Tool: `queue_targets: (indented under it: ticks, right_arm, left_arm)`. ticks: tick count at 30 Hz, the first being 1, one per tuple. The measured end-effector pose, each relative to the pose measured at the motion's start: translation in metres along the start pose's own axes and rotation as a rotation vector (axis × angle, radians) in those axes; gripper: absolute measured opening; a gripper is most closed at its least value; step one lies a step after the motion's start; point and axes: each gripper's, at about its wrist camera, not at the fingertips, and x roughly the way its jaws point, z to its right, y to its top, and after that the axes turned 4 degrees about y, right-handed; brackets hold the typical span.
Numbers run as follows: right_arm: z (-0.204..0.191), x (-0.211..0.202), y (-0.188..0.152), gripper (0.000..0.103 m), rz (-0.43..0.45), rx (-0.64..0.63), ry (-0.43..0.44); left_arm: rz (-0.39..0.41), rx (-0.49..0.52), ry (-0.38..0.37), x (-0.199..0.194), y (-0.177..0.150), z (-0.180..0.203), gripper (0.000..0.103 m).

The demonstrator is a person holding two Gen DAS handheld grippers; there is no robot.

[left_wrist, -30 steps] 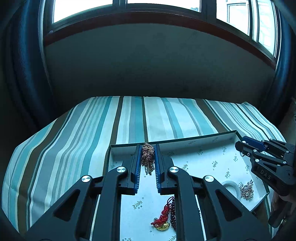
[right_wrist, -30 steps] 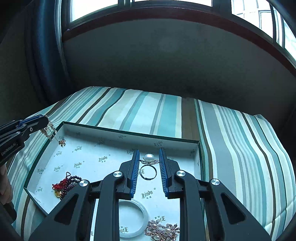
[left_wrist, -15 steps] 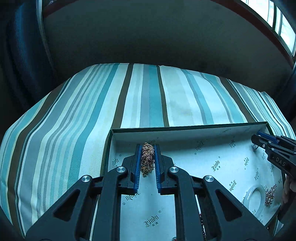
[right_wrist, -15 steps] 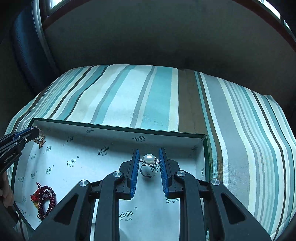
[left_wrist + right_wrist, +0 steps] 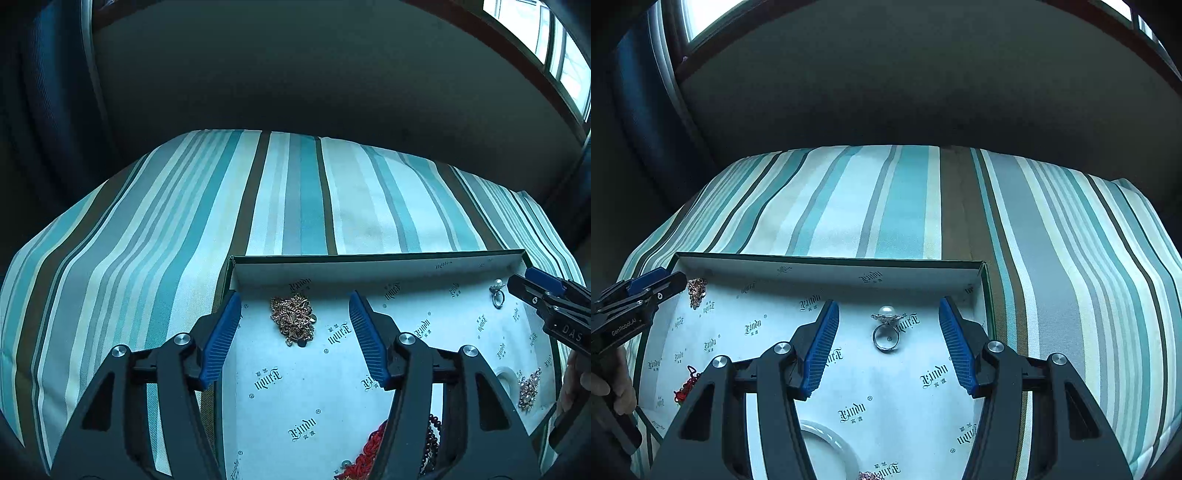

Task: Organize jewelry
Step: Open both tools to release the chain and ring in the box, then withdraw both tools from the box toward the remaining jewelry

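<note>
A shallow green-rimmed box [image 5: 369,256] lined with white printed paper lies on the striped cloth. A gold chain bundle [image 5: 293,319] lies in its far left corner, between the fingers of my open left gripper [image 5: 295,325]. A pearl ring [image 5: 886,330] lies near the far right corner, between the fingers of my open right gripper [image 5: 888,332]. The ring also shows in the left wrist view [image 5: 496,295], the chain in the right wrist view [image 5: 696,290]. Both grippers are empty.
A white bangle [image 5: 827,448], a pearl cluster piece [image 5: 528,387] and a red-and-dark bead bracelet [image 5: 369,450] lie in the box's near part. The striped cloth [image 5: 1052,258] falls away at its edges. A dark wall and window stand behind.
Both grippers opened and let go: the chain bundle and the pearl ring now lie on the box floor. Both grippers also moved down and closer to the far wall of the box.
</note>
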Motion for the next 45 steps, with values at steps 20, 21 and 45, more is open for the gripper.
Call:
queue_targets:
  ticks: [20,21,45]
  right_arm:
    - [-0.035,-0.097,-0.063,0.056,0.100,-0.033,-0.018]
    - [-0.037,-0.100,-0.067,0.056,0.098,-0.036,-0.016]
    - [-0.081,-0.078,-0.160,0.041,-0.075,-0.095,0.059]
  left_arm:
    - [0.117,0.031,-0.015,-0.111,-0.075,0.016,0.067]
    - [0.115,0.032,-0.013,-0.113,-0.080,0.016,0.067]
    - [0.009,0.018,0.024,-0.120,-0.166,0.006,0.067]
